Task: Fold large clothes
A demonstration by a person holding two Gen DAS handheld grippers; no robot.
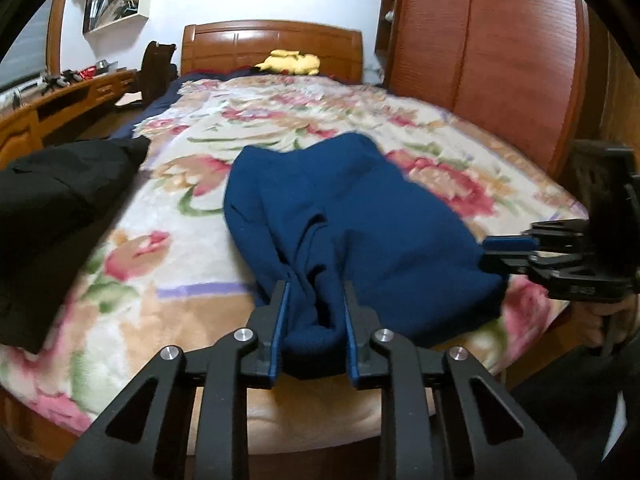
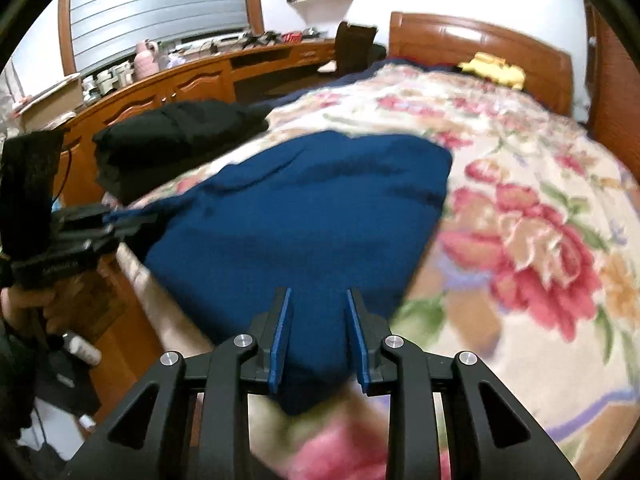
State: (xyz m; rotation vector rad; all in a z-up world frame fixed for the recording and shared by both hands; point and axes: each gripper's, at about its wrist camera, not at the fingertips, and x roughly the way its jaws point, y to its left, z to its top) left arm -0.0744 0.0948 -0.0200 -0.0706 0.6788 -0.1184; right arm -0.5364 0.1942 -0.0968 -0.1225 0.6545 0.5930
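My left gripper [image 1: 316, 300] is pinched on a bunched near corner of the blue garment [image 1: 360, 216]; the cloth fills the gap between the pads and bulges out below them. My right gripper [image 2: 318, 308] is clamped on the other near corner, cloth packed between its narrow jaws and hanging just under them. Nothing stands between my fingers and the cloth.

From both corners the blue garment spreads away from me, lying on the flowered blanket [image 1: 168, 208] near the foot of the bed, its far edge folded over in a soft ridge. In the left view my right gripper reaches in from the right edge, touching the garment's side; in the right view my left one comes in from the left, a hand [image 2: 24, 308] gripping its handle.

To the left of the garment, a pile of black clothes [image 2: 176, 140] lies at the blanket's edge, apart from it. Farther off, a yellow plush toy [image 1: 290, 62] lies against the wooden headboard [image 1: 272, 44], with a long wooden desk [image 2: 192, 76] beside the bed.
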